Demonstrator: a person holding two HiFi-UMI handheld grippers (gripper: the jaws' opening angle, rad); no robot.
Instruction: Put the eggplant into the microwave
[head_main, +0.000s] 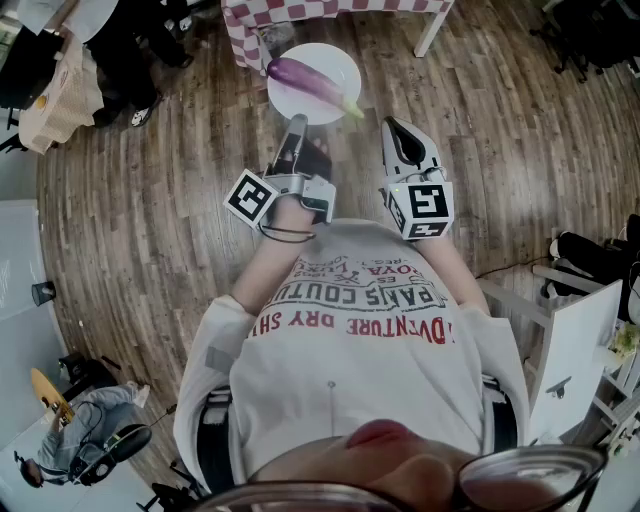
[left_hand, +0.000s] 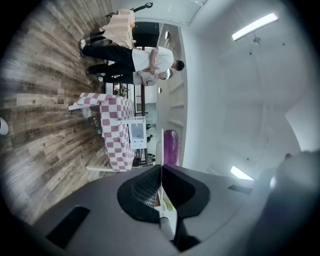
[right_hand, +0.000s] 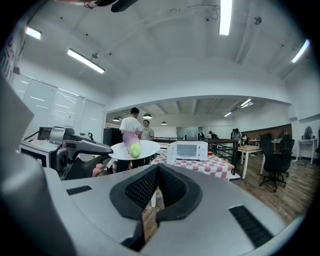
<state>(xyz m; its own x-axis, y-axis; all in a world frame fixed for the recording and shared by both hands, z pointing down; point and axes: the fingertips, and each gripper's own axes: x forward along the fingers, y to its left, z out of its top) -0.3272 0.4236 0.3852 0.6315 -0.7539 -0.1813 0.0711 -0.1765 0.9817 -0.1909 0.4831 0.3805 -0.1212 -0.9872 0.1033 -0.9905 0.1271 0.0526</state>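
Eggplant (head_main: 305, 80) x1 — 1 plate (head_main: 338, 58), 1 microwave (right_hand: 187, 149).

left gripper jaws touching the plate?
Touching. The left gripper view shows the jaws of the left gripper clamped on the rim of the plate, seen edge-on.

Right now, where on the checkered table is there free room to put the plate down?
In the right gripper view the checkered table looks mostly bare right of the microwave, up to its right edge. Left of the microwave I cannot tell: the plate with the eggplant, clamped in the left gripper, hides the cloth there.
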